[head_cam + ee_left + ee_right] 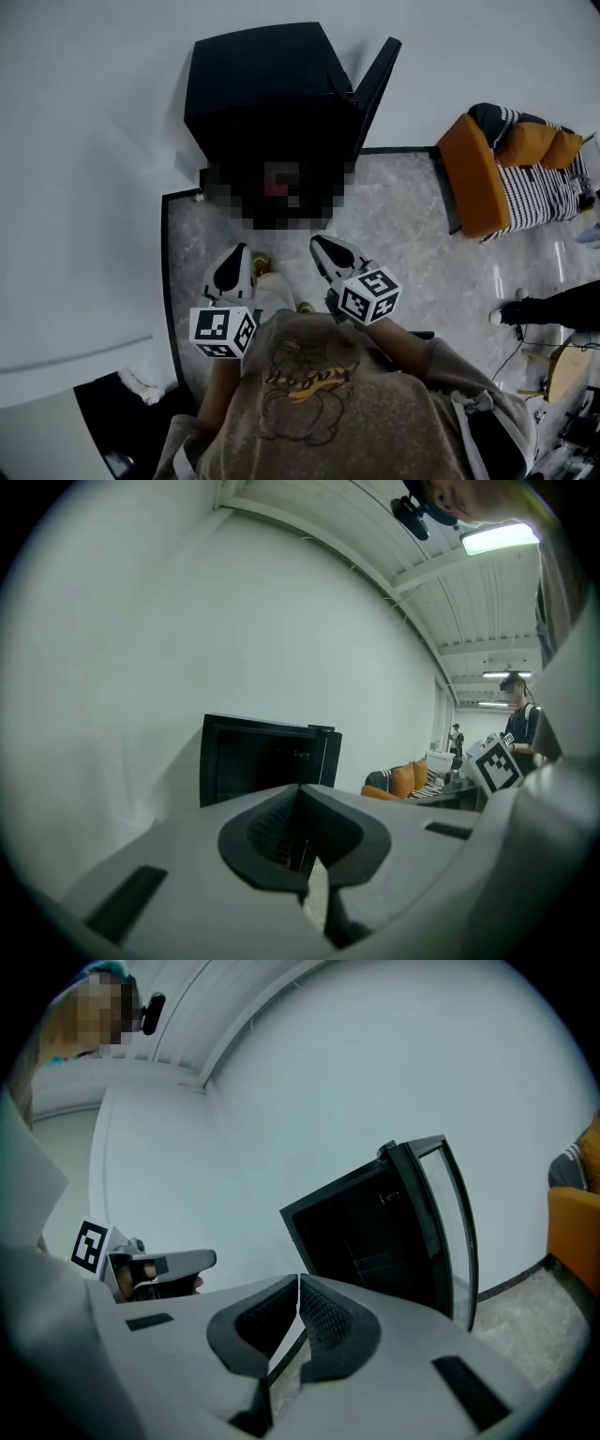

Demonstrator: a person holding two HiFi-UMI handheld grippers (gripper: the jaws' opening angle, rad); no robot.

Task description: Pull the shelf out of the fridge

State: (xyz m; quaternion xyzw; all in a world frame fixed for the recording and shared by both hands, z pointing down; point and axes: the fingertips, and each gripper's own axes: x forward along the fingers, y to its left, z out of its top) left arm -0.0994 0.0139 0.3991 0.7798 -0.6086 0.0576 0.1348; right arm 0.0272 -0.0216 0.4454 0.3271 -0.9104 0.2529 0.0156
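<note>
A small black fridge (267, 98) stands against the white wall, its glass door (377, 77) swung open to the right. In the right gripper view the fridge (361, 1237) has a dark interior where faint shelf edges (377, 1262) show, and the door (448, 1232) stands ajar. The left gripper view has the fridge (262, 759) straight ahead. My left gripper (232, 262) and right gripper (325, 249) are held side by side over the floor, well short of the fridge. Both are shut with nothing between their jaws.
An orange sofa with a striped cushion (502, 173) stands at the right on the marbled floor (403, 211). A person's leg (553, 305) and a wooden stool (567, 370) are at the far right. Another person (520, 726) stands in the distance.
</note>
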